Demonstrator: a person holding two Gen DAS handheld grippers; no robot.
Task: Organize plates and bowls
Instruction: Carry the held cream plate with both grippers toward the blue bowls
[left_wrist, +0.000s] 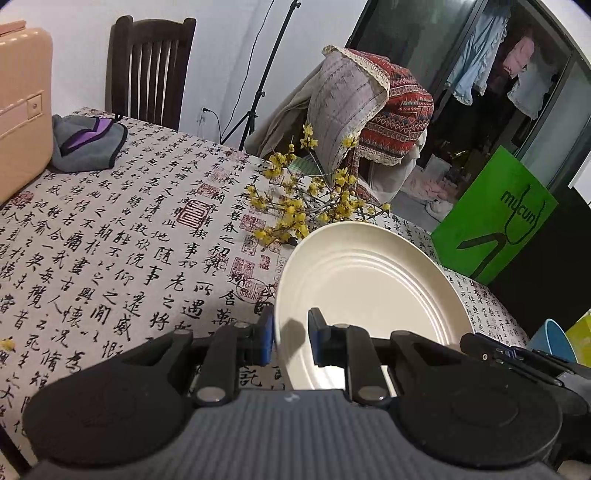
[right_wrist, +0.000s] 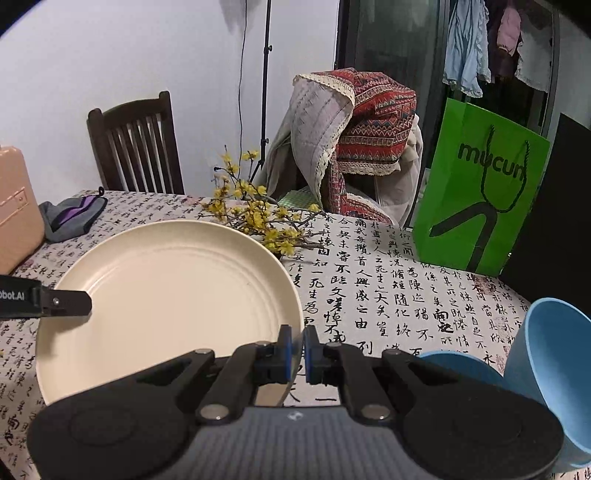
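A: Worktop (right_wrist: 388, 280) first: calligraphy-print cloth, crowded. Everything placed against the round cream ribbed plate (right_wrist: 166, 295).

B: Where is it?

A: Tilted, apparently clear of the cloth, carried at opposite rims. The left gripper (left_wrist: 291, 341) pinches the near-left rim, one pad under, one over. The right gripper (right_wrist: 297, 350) has its jaws pressed nearly together on the right rim.

B: What surrounds it?

A: The green paper shopping bag (right_wrist: 476, 199) stands well right of the plate at the worktop's far edge. The peach hard-shell case (right_wrist: 14, 206) sits far left of it. Two light-blue plastic bowls (right_wrist: 550, 373), leaning together, lie just right of the plate. The yellow-blossom branch (right_wrist: 258, 218) lies just behind its far rim.

B: Risks?

A: Thin edge grips on a smooth rim: if the hands drift apart or tilt unevenly, I judge the plate could slip free. Swinging right may knock the bowls; going forward may snag blossoms.
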